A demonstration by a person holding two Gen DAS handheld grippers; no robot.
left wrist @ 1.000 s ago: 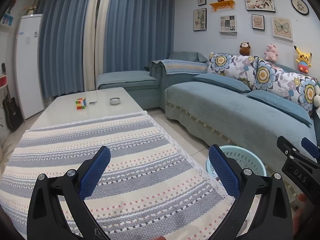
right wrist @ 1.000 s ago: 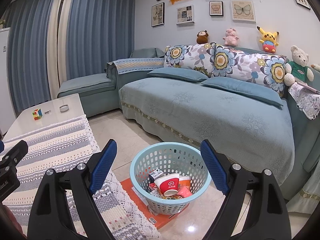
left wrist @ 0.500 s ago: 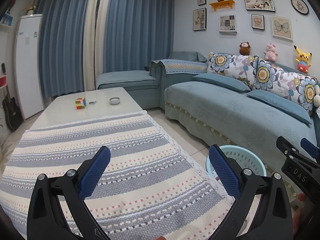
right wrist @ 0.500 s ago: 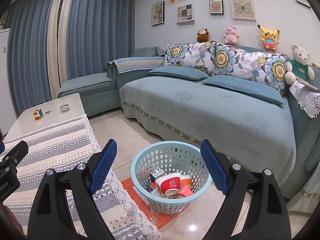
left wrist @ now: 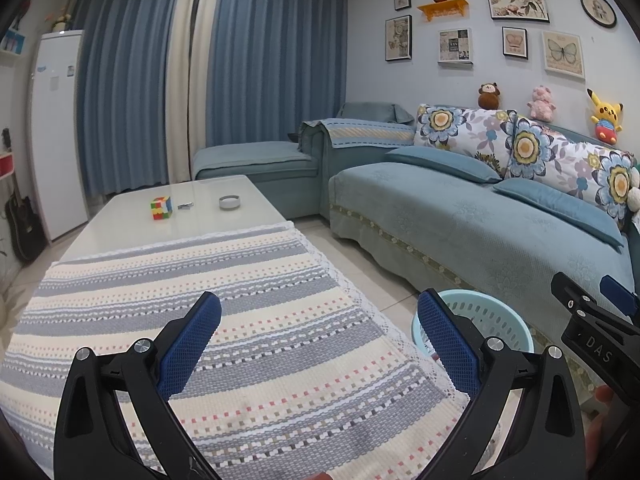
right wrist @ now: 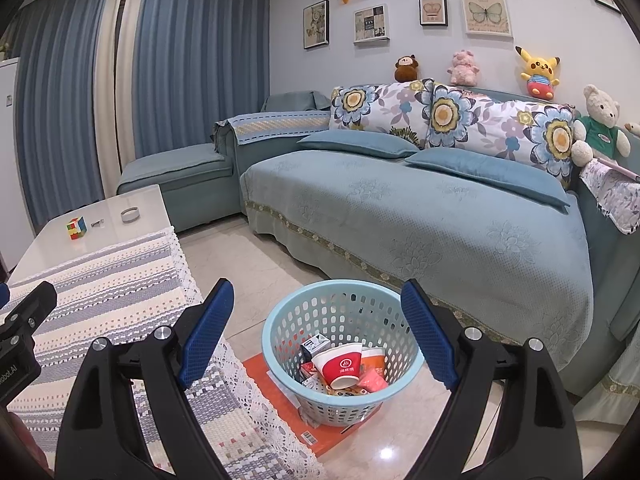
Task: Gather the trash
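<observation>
A light blue plastic basket [right wrist: 280,330] stands on the floor between the table and the sofa. It holds a red and white paper cup [right wrist: 339,367], a small dark carton [right wrist: 315,345] and pink and orange wrappers. My right gripper [right wrist: 318,326] is open and empty, above and in front of the basket. My left gripper [left wrist: 319,336] is open and empty over the striped tablecloth [left wrist: 200,292]. The basket's rim [left wrist: 504,316] shows in the left wrist view, with the right gripper's body [left wrist: 592,332] at the right edge.
A Rubik's cube [left wrist: 161,207], a small metal piece [left wrist: 185,205] and a round ashtray [left wrist: 229,202] sit at the table's far end. The blue sofa [right wrist: 440,216] lies to the right. An orange flat box [right wrist: 320,432] lies under the basket. A fridge [left wrist: 56,132] stands far left.
Both views have shifted only slightly. The right gripper has drifted a little, so the basket sits slightly lower in its view. Both grippers stay open.
</observation>
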